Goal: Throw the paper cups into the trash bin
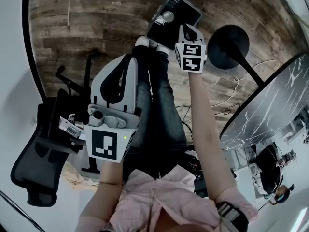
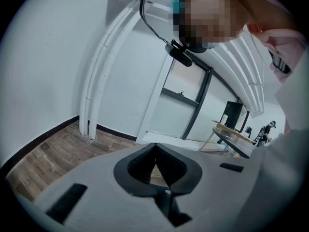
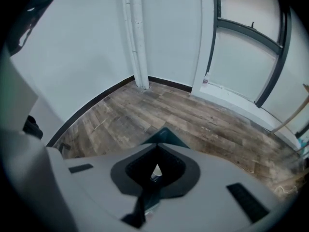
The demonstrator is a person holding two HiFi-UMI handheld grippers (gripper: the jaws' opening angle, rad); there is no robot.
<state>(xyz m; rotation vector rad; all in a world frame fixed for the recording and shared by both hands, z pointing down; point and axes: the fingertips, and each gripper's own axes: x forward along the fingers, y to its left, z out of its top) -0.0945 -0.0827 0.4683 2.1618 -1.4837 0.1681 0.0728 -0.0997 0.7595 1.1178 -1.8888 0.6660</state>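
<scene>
The dark square trash bin (image 1: pixel 179 12) stood on the wood-plank floor (image 1: pixel 87 28) just past the person's shoes (image 1: pixel 142 41). The right gripper (image 1: pixel 187 33) was reached out over the bin's near edge, jaws together and pointing down at it. The left gripper (image 1: pixel 126 62) hung farther from the bin, back beside the person's leg (image 1: pixel 159 95), its jaws likewise closed with nothing between them. The right arm was plainly the nearer one, with the bin straight ahead of and below its tips. I saw no paper cup anywhere, by the bin or in either gripper, so I judged the throwing either done or not begun. The head view gave the whole layout around the bin. The right gripper view showed only a dark teal corner (image 3: pixel 166 135), probably the bin, beyond the closed right gripper (image 3: pixel 157 151), plus a small pale fleck in the gap that I couldn't identify. The left gripper view faced away from the bin, toward a white wall (image 2: pixel 48 57) and a dark doorframe (image 2: pixel 193 110) beyond the left gripper (image 2: pixel 155 151).
</scene>
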